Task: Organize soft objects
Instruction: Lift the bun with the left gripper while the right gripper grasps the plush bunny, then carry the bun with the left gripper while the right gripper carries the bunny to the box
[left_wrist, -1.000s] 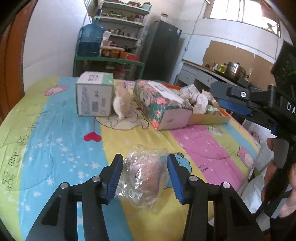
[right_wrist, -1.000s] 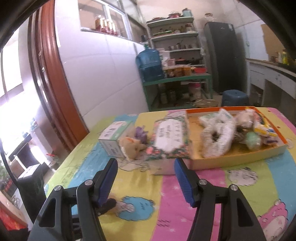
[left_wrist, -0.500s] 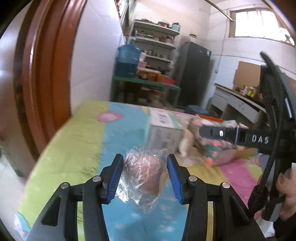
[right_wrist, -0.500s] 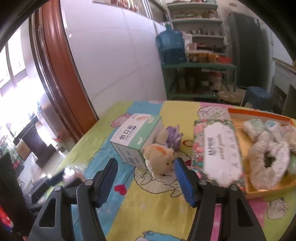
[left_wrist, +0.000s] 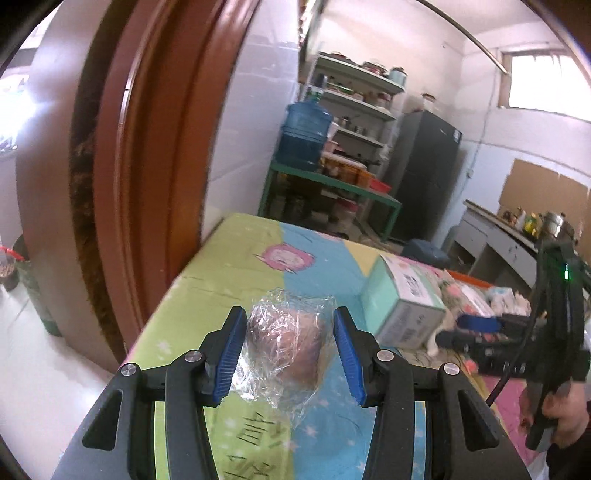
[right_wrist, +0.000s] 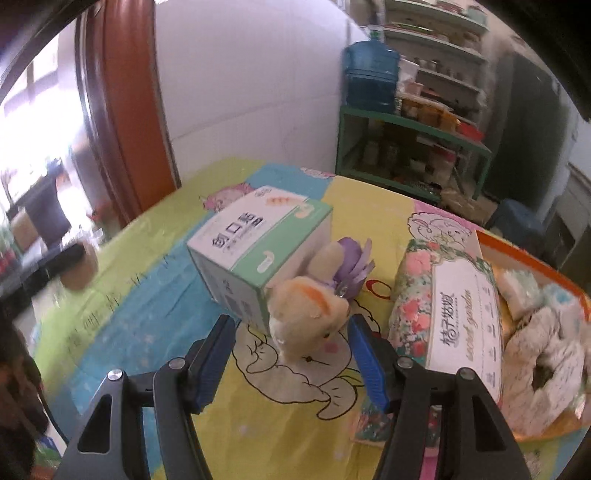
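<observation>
Left tool (left_wrist: 290, 350) grips the wrapped bundle (left_wrist: 284, 350); right tool (right_wrist: 291, 354) wide — centre it on the plush (right_wrist: 306, 317) at twelve o'clock, then squeeze gently.

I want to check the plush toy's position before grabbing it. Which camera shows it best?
The right wrist view: the plush toy sits sharp and whole beside the green-and-white box, just beyond the right gripper. The left wrist view shows only a white sliver of it behind that box.
</observation>
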